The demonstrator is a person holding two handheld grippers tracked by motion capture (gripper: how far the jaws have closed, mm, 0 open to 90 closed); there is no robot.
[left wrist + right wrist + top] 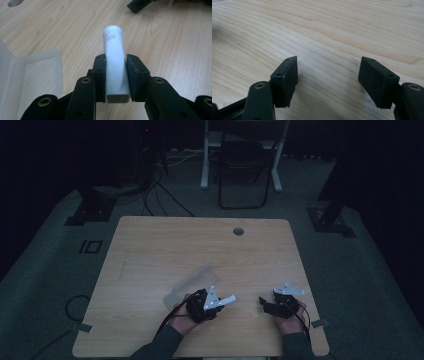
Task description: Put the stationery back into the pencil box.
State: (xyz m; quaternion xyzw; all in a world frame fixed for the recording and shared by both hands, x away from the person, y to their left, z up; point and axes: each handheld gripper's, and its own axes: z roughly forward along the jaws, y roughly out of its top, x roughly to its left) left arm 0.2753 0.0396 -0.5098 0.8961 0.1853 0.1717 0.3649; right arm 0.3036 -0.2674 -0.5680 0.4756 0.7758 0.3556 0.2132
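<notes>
The left gripper (pixel 116 75) has its jaws closed on a white plastic tube (pixel 114 50), and the two black pads press on its sides near the square end, which points back toward the gripper's body. The round open mouth of the tube points away from the jaws and stands out beyond them, a little above the wooden bench (pixel 175 45). In the high view the same tube (pixel 228 299) sticks out from the left gripper (pixel 216 303) toward the person's right, over the near part of the bench (pixel 165 245). Just beside this gripper, on its left side, a clear plastic case (pixel 37 72) lies open on the wood; in the high view the case (pixel 192 282) is seen close behind the left hand (pixel 182 320). The right gripper (pixel 328 80) has its jaws apart, with nothing between them, only bare wood below. In the high view the right gripper (pixel 264 301) is near the right front part of the bench, well apart from the tube, and its jaws point toward the left gripper. A round cable hole (pixel 238 231) is in the far part of the bench.
</notes>
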